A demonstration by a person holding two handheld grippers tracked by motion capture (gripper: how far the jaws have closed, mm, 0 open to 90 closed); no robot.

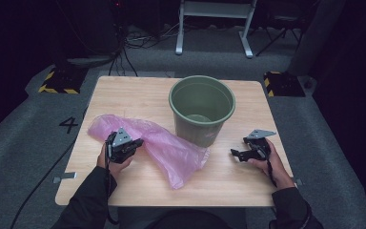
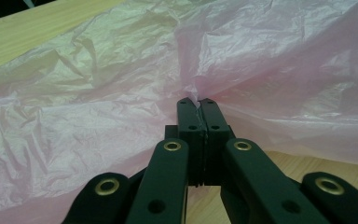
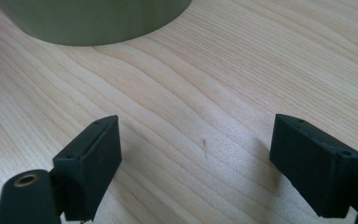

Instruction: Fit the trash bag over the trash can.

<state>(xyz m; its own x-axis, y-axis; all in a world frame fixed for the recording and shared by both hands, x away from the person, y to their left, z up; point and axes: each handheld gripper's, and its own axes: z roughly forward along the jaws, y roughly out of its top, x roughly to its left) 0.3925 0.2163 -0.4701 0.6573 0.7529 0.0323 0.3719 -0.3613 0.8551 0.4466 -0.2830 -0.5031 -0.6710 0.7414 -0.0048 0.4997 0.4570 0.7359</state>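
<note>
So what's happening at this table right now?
A person at a wooden table holds a gripper in each hand. The left gripper is shut on a fold of the crumpled thin pink plastic bag, which lies on the table left of an upright, round green plastic bin. The right gripper hangs open over bare wood right of the bin, with nothing between its jaws.

From my high view the bag [image 1: 162, 143] hides the left gripper's [image 1: 136, 143] tips. In the left gripper view the bag runs off the top, left and right edges. In the right gripper view the bin [image 3: 93, 21] is cut off at the top. I can't make out what lies in the bin's bottom.
</note>
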